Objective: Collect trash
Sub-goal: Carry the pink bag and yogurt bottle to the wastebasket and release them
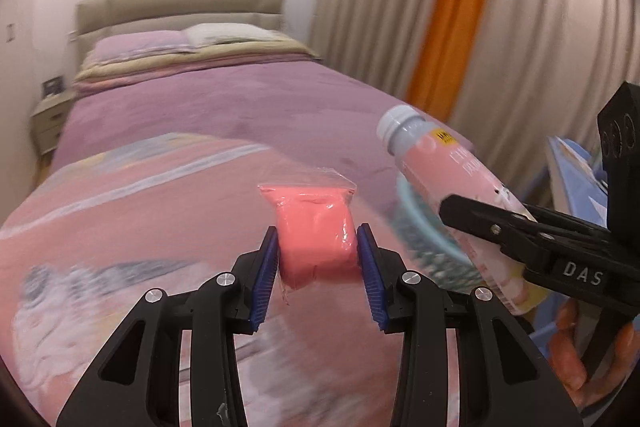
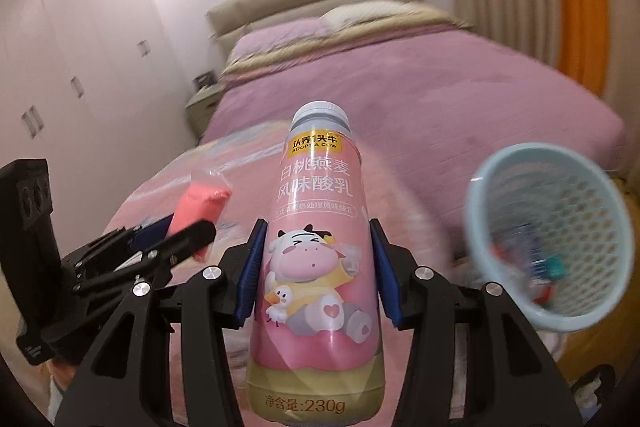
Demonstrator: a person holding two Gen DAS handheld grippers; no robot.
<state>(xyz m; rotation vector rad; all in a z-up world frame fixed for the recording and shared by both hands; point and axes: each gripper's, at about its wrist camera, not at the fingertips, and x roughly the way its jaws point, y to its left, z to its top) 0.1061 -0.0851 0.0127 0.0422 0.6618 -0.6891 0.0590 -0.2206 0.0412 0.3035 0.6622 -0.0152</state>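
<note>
Seen from the left wrist, the left gripper (image 1: 317, 251) clamps its fingers on a pink packet (image 1: 316, 231) at lower centre, above the bed (image 1: 224, 99); the right gripper (image 1: 472, 215) carries a yogurt bottle (image 1: 448, 183) at the right edge.

From the right wrist, the right gripper (image 2: 316, 263) pinches the bottle (image 2: 316, 247) at centre; the blue mesh basket (image 2: 476, 187), already holding scraps, sits at right. Judged risk: the smooth, tapered bottle could slip when tilted toward the basket, and the crinkly packet film could slide loose.

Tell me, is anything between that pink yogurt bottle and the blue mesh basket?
Nothing solid: in the right wrist view, only pink bedding shows between the yogurt bottle, clamped in the right gripper, and the blue mesh basket beside it.
</note>
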